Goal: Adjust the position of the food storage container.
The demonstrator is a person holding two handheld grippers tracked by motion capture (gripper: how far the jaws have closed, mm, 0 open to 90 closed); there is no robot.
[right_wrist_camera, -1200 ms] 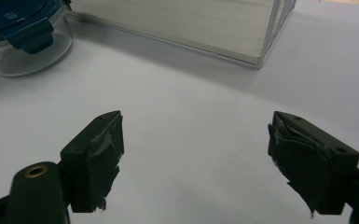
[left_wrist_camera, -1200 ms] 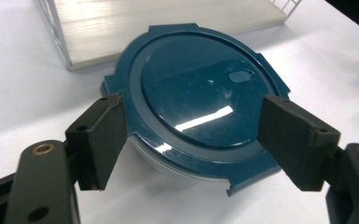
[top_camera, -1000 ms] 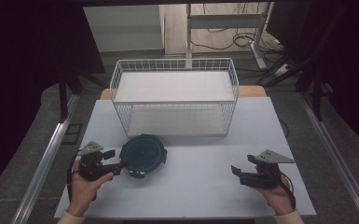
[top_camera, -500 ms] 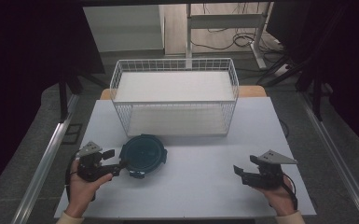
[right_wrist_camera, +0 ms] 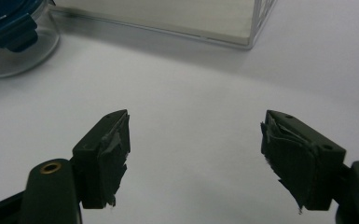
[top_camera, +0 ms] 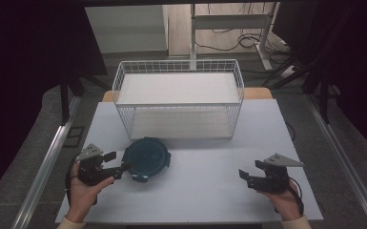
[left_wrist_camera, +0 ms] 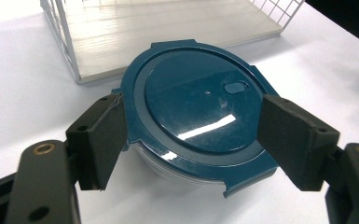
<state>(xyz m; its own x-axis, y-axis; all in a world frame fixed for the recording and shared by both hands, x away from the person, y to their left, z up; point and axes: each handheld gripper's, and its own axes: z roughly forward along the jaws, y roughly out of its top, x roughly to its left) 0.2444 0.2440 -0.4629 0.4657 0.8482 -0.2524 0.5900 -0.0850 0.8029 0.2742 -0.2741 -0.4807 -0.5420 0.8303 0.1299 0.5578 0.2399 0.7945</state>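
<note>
A: The left gripper (top_camera: 124,168) has its jaws around the blue-lidded container (left_wrist_camera: 198,109), in front of the wire basket (top_camera: 178,123) — pads pressing?

B: Can't tell. The right gripper (right_wrist_camera: 193,154) is apart, jaws just closing on nothing.

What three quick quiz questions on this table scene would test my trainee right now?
1. True or false: the round container sits inside the wire basket.
2. Which hand-held gripper has its jaws around the container's blue lid: A left, B right?
3. What lies between the right hand-held gripper's jaws?

Key:
1. False; it stands on the white table in front of the basket.
2. A
3. Nothing, just bare table.
</note>
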